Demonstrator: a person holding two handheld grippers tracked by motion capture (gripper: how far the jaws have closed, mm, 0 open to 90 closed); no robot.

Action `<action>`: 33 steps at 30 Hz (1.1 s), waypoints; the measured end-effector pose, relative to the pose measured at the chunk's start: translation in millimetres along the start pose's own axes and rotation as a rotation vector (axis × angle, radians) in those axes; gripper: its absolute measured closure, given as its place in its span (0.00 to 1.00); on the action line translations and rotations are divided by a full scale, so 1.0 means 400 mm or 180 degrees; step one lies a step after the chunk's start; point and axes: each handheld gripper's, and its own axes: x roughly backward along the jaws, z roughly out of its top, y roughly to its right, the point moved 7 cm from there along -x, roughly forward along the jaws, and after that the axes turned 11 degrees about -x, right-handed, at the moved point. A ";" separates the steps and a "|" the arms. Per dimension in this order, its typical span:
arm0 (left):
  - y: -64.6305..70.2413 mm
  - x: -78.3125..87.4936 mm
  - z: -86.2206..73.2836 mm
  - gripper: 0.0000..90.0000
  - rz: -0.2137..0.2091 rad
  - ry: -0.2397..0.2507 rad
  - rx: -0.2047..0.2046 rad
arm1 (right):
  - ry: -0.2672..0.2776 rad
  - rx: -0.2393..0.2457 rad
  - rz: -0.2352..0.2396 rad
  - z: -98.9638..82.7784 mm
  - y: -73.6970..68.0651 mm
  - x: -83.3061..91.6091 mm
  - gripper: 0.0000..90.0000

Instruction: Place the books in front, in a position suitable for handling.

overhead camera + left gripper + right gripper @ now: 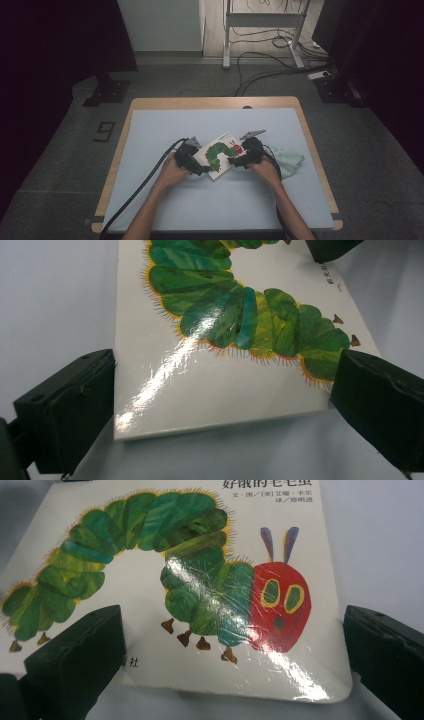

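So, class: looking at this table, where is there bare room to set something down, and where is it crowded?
Free: the far strip of the pale mat beyond the book, the near strip between the forearms and the front edge, and the left side. Crowded: the middle, where the left gripper and right gripper flank the book, and the right, where a pale green cloth lies.

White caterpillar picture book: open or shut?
Shut. The white caterpillar picture book lies flat on the pale blue table mat, front cover up, no pages spread.
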 end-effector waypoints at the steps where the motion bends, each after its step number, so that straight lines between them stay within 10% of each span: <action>1: 0.000 0.000 0.000 0.00 0.0000 0.0000 0.0000 | -0.0001 0.0016 0.0009 -0.004 -0.003 0.002 0.00; 15: 0.060 0.077 -0.082 0.00 0.0190 -0.0063 -0.0097 | 0.0001 0.0086 0.0100 -0.037 -0.051 0.012 0.00; 33: 0.104 0.076 -0.125 0.00 0.0365 -0.0053 -0.0194 | 0.0002 0.0267 0.0043 -0.074 -0.102 0.018 0.00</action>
